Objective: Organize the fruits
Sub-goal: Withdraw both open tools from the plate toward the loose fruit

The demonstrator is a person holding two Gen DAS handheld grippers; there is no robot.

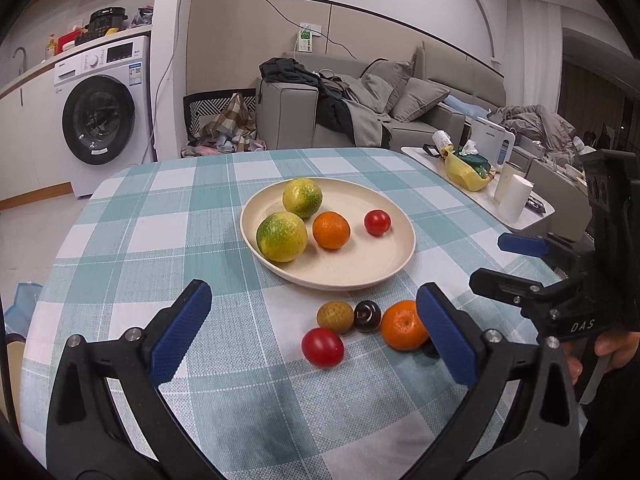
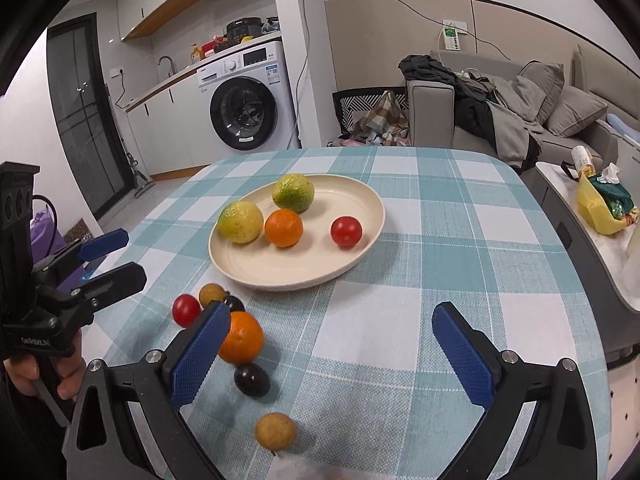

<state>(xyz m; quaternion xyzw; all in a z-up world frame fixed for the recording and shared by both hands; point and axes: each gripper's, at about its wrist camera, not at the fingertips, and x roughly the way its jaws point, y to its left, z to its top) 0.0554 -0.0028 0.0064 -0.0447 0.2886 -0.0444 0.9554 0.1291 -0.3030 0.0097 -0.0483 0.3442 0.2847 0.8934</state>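
Observation:
A cream plate (image 1: 360, 280) (image 2: 280, 282) on the checked tablecloth holds two green-yellow citrus fruits (image 1: 282, 236) (image 1: 302, 197), a mandarin (image 1: 331, 230) and a red tomato (image 1: 377, 222). Loose in front of it lie a tomato (image 1: 322, 347), a brown longan (image 1: 335, 317), a dark fruit (image 1: 367, 315) and a mandarin (image 1: 403, 325). The right wrist view adds a dark plum (image 2: 252, 379) and a second longan (image 2: 276, 431). My left gripper (image 1: 313, 288) (image 2: 134, 255) hovers open near this loose group. My right gripper (image 2: 331, 309) (image 1: 492, 264) is open and holds nothing.
A low white side table (image 1: 532, 216) at the right carries a yellow bag (image 1: 468, 176) and a white cup (image 1: 516, 200). Behind the table stand a grey sofa (image 1: 420, 120) and a washing machine (image 1: 100, 120). The table's rounded edge drops off left and right.

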